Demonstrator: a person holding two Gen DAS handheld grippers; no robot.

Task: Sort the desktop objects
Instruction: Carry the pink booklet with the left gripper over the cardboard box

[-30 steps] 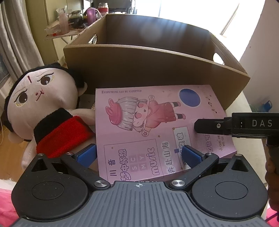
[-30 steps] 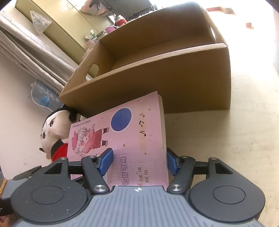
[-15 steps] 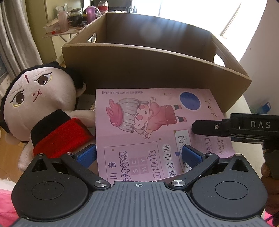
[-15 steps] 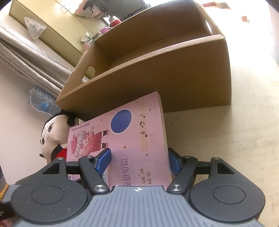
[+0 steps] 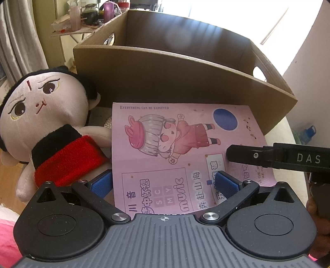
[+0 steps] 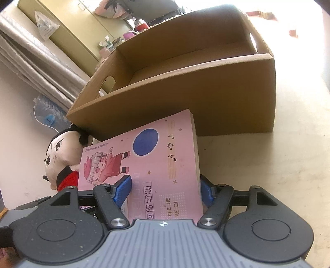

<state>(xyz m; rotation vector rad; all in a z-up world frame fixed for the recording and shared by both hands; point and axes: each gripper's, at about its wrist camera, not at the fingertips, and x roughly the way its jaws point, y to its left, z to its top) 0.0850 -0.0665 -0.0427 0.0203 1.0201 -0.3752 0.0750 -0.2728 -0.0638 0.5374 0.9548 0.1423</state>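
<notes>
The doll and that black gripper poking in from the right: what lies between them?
The pink book, lying flat before the box. The left wrist view shows it between the doll and the right gripper.

Background only.
- Grey-beige curtain is hanging in folds at far left.
- Small side table is standing behind, crowded: purple bottle, dark teapot and clear pinkish container are sitting close together on it.
- Strong daylight is pouring through a window, washing out detail.
- Blue-capped plastic bottle is lying low against the pale wall.
- Right wrist view: yellow-green cabinet is standing at the back, with a clear plastic bag hanging on its front.
- Grey folded sheeting is leaning below the cabinet.
- Red-lidded jar is showing among distant clutter, too small to read.
</notes>
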